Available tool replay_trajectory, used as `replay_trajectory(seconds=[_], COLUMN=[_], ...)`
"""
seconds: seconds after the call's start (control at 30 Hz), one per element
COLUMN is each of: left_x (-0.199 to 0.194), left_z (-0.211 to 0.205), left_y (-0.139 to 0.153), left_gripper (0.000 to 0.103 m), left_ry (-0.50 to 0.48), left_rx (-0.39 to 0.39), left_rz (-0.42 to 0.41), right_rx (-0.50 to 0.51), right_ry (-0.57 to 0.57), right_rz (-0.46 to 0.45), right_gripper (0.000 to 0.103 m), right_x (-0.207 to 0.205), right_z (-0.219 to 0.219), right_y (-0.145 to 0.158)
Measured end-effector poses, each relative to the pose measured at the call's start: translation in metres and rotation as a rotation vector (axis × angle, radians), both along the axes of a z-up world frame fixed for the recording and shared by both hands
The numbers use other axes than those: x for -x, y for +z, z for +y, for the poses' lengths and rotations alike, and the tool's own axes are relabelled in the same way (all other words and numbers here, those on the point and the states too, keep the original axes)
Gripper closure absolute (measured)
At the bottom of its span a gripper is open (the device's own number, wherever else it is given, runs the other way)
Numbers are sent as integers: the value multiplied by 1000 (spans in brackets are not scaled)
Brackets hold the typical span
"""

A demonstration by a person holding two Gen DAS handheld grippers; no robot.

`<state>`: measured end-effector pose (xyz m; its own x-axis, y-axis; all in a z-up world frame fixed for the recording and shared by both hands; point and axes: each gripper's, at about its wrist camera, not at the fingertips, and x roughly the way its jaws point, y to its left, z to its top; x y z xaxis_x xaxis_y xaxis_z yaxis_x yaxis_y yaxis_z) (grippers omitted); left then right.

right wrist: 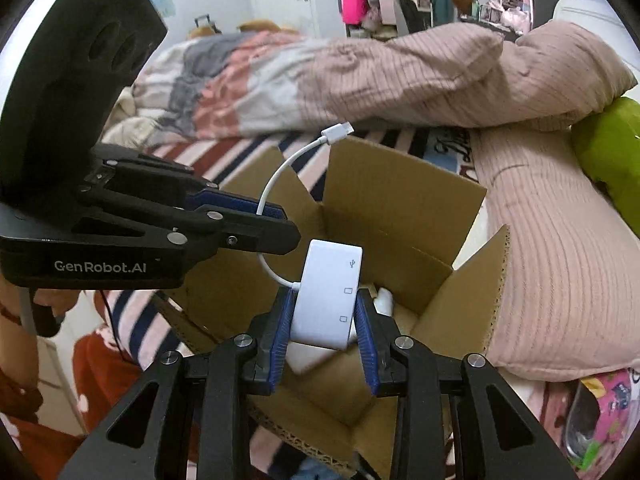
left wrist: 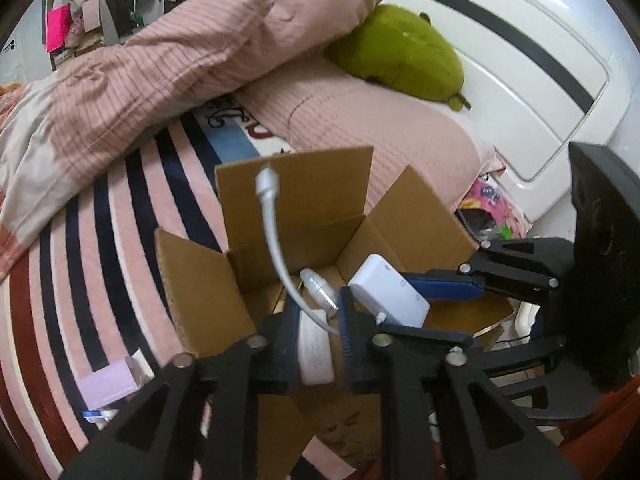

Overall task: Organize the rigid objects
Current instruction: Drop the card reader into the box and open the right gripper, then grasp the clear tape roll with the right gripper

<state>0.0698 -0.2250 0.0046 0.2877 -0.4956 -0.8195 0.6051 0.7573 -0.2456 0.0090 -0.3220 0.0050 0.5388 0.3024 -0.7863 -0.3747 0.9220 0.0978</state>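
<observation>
An open cardboard box (left wrist: 304, 208) (right wrist: 400, 208) stands on the striped bed cover. Both grippers hang over its mouth. My right gripper (right wrist: 324, 298) (left wrist: 394, 304) is shut on a white adapter hub (right wrist: 328, 292) (left wrist: 390, 292). The hub's short white cable (right wrist: 276, 176) (left wrist: 276, 240) arcs up past the left fingers to its plug (right wrist: 338, 132) (left wrist: 266, 178). My left gripper (left wrist: 319, 312) (right wrist: 286, 226) grips a flat white block (left wrist: 316, 352) between its blue pads. In the right wrist view its near finger hides that block. A white plug (left wrist: 320, 290) and other white pieces (right wrist: 384, 300) lie inside the box.
Pink ribbed pillows (left wrist: 180, 60) (right wrist: 540, 240) crowd the box's far and right sides, a green plush (left wrist: 400, 56) behind them. The white headboard (left wrist: 520, 80) stands at the right. A lilac box (left wrist: 106, 390) lies on the cover. The person's hand (right wrist: 44, 312) holds the left gripper.
</observation>
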Motion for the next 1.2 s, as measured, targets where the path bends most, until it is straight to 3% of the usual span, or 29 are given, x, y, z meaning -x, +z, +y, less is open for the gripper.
replay_trajectory(seconds=[0.03, 0.1, 0.13, 0.3, 0.43, 0.6, 0.77, 0.93, 1.03, 1.2], left_x=[2, 6, 8, 15, 24, 38, 51, 64, 69, 72], left_z=[0, 5, 9, 44, 96, 174, 243, 287, 299, 308], left_y=[1, 4, 6, 22, 39, 43, 22, -14, -36, -62], left_gripper=[64, 50, 47, 40, 38, 34, 33, 33, 33, 33], left_ry=[2, 4, 8, 63, 153, 305, 447, 524, 541, 537], left_rx=[-10, -22, -24, -10, 21, 2, -34, -21, -16, -16], left_rz=[-13, -49, -60, -107, -148, -184, -183, -144, -127, -97], right_rx=[5, 18, 20, 19, 8, -57, -110, -101, -116, -67], right_ry=[0, 0, 2, -4, 32, 155, 328, 423, 343, 181], right_rz=[7, 12, 14, 10, -38, -86, -82, 27, 139, 152], right_gripper=[76, 74, 71, 65, 65, 64, 64, 63, 58, 54], right_x=[-1, 2, 2, 0, -2, -4, -8, -13, -19, -19], right_z=[1, 5, 5, 12, 38, 95, 169, 226, 238, 234], right_y=[0, 0, 0, 2, 16, 32, 29, -11, -61, -110])
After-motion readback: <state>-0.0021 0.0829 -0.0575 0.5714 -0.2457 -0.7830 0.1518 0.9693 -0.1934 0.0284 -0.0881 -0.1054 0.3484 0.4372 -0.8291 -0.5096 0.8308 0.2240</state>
